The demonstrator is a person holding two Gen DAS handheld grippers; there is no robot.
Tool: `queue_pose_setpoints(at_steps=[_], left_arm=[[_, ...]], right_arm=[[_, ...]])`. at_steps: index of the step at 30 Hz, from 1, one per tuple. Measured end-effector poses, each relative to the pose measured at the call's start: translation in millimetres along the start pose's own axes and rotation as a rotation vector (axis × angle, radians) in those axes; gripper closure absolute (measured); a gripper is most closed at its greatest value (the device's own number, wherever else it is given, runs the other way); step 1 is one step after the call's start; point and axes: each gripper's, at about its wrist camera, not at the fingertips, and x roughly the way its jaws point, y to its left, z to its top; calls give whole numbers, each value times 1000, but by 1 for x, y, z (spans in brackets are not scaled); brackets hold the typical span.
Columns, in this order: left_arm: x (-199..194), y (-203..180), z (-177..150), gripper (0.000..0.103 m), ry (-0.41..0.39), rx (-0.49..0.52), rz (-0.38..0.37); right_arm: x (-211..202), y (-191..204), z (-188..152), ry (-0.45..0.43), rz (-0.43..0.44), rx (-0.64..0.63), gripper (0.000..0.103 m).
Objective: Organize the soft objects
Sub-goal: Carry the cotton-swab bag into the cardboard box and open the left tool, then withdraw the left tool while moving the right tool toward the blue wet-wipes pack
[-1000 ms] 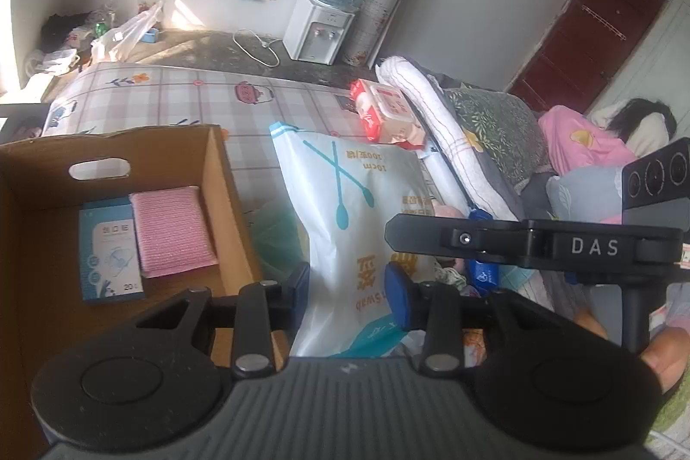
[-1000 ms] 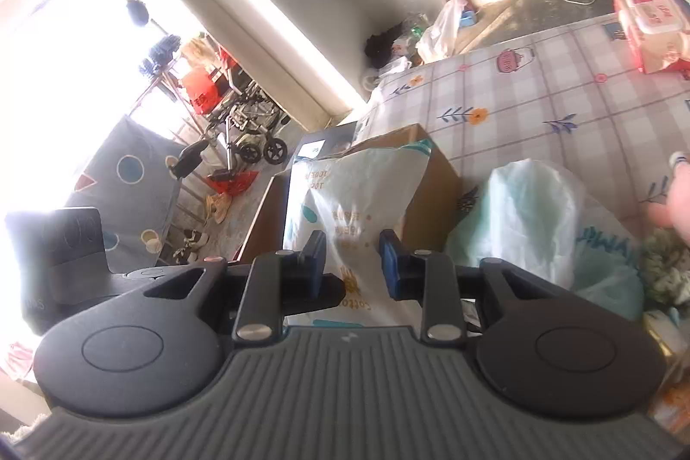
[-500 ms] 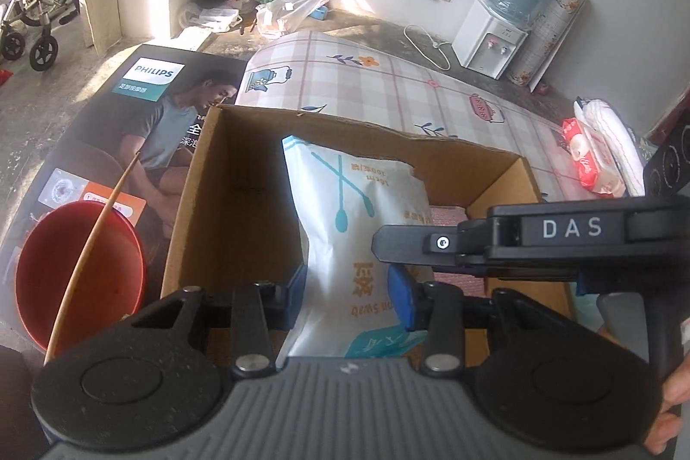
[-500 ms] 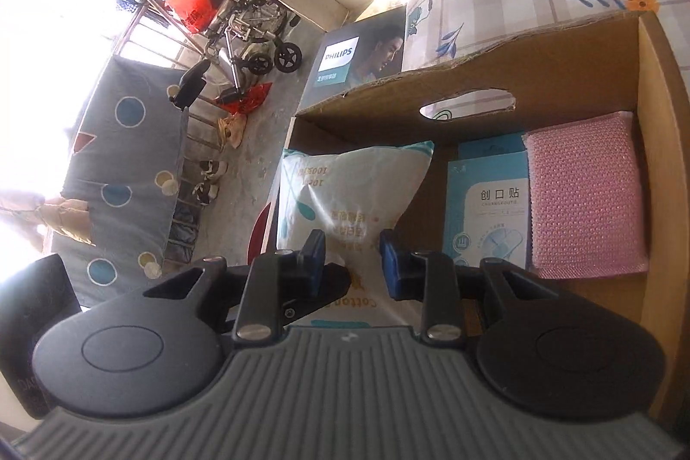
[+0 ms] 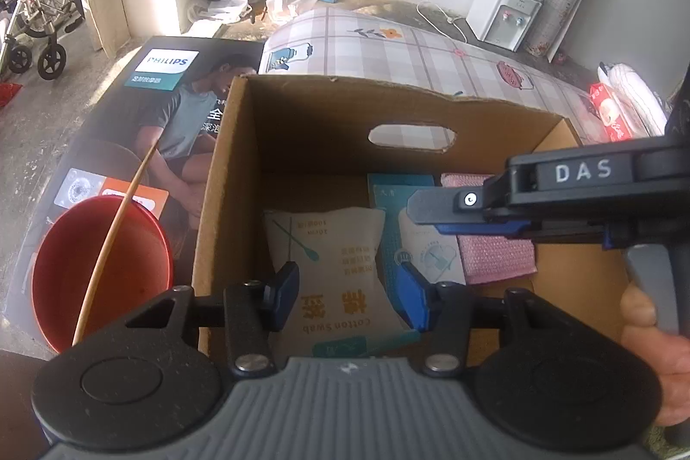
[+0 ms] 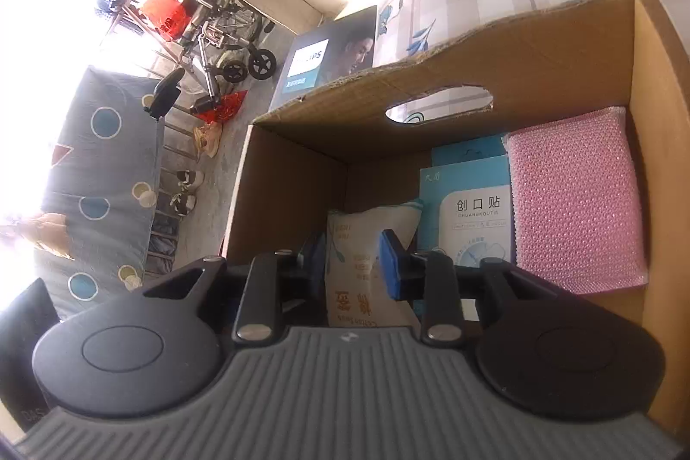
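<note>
1. Our left gripper [image 5: 347, 298] tilts steeply down into the cardboard box [image 5: 224, 175]. Its jaws have just been opening and now stand apart, the cotton swab bag [image 5: 334, 279] between them, with no pad pressing on it that we can see.
2. Our right gripper [image 6: 351, 264] also angles down into the box. Its jaws are close together and clamped on the same bag [image 6: 366, 266], gripping it by a narrow fold. In the left wrist view this gripper reaches in across the box from the right, and a hand [image 5: 651, 348] holds its handle at the frame's right edge.
3. The bag is a soft, puffy white pouch with teal trim, crossed swab drawings and orange characters. It sits inside the box toward the left wall, its lower end nearest us.
4. Just beside it, toward the middle of the box floor, we see a blue plaster box [image 6: 470, 210] lying flat.
5. Beyond that, along the right wall, lies a pink textured sponge cloth [image 6: 573, 197], touching the blue box's edge.
6. The far wall of the box has an oval handle cutout [image 6: 440, 104].
7. Outside the box's left wall stands a red bucket [image 5: 103, 266].
</note>
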Motion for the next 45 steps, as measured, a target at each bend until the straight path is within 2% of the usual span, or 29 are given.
queue_pose_setpoints(at_steps=[2, 4, 10, 11, 16, 22, 29, 31, 33, 35, 40, 45], left_arm=[[4, -4, -9, 52, 54, 14, -43], [14, -7, -16, 52, 109, 18, -50], [58, -3, -22, 56, 242, 1, 22], [63, -2, -22, 59, 250, 3, 32], [71, -6, -13, 58, 237, 27, 76], [69, -2, -10, 58, 242, 8, 80], [35, -6, -19, 43, 137, -18, 79], [13, -12, -21, 38, 64, -34, 91], [-13, -23, -22, 29, -23, -5, 79], [-34, -36, -18, 28, -86, 24, 73], [-67, -81, -24, 24, -162, 58, -21], [-93, -136, -38, 20, -220, 110, -137]], right_arm=[[-29, 3, -4, -32, 22, -38, 76], [-58, 5, -14, -66, 36, -83, 76], [-133, -16, -67, -188, 37, -139, 76], [-141, -20, -75, -202, 40, -138, 76], [-175, -48, -110, -281, 36, -99, 76], [-186, -65, -125, -316, 47, -64, 76], [-184, -67, -137, -318, 45, -53, 75], [-189, -69, -140, -337, 36, -52, 74], [-194, -71, -143, -354, 23, -51, 73], [-201, -72, -145, -377, 13, -59, 71], [-223, -78, -159, -453, -36, -79, 64], [-247, -87, -178, -529, -118, -108, 62]])
